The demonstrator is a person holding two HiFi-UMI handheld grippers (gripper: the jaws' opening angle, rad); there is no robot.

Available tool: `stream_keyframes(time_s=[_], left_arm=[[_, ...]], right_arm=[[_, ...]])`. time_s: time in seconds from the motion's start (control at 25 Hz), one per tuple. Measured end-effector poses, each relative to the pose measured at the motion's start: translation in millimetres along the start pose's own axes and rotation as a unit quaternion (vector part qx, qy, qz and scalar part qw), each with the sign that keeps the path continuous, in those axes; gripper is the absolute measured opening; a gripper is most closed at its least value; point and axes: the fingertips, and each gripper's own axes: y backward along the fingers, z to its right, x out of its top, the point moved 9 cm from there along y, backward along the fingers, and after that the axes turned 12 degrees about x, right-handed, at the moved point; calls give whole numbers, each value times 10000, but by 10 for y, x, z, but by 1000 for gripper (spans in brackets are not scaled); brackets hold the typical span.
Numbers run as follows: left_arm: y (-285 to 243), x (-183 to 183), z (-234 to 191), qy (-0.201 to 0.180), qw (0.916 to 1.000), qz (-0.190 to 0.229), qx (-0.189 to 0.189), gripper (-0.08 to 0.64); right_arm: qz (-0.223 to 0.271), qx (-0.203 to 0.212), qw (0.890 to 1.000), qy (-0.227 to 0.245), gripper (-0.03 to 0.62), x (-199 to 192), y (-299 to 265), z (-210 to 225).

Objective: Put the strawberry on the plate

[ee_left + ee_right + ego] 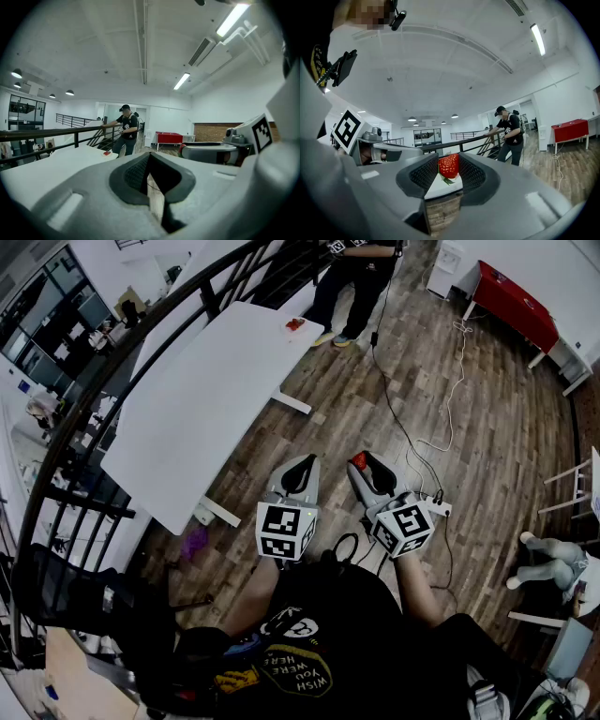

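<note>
A red strawberry (pixel 449 165) with green leaves sits between the dark pads of my right gripper (pixel 449 169), which is shut on it. In the head view the strawberry (pixel 358 460) shows as a red spot at the tip of the right gripper (pixel 362 465), held over the wooden floor. My left gripper (pixel 302 467) hangs beside it, jaws together with nothing between them (pixel 149 174). A small red item (pixel 295 324) lies at the far corner of the white table (pixel 206 399). I cannot make out a plate there.
A person (pixel 356 277) stands at the dark railing (pixel 112 399) past the table's far end. A cable (pixel 412 427) runs across the floor to a power strip (pixel 436 506). A red table (pixel 511 301) stands at the back right. A black chair (pixel 56 596) is at the lower left.
</note>
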Motion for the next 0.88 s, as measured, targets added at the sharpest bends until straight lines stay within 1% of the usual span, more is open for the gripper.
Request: stream_keyframes(time_s=[0.48,0.68,0.88], left_arm=[[28,-29,-155,22,10000,-9,40,5],[72,-54,-259,64,10000,-31,66,5],[77,-67,-388,84,10000,-47,26,5]], right_arm=[[-3,5,10000,10,137,-26,-131,-55],[103,-22,9999,45,138,-27,-192,-117],[44,-45,10000,51,138,-39,-315,-186]])
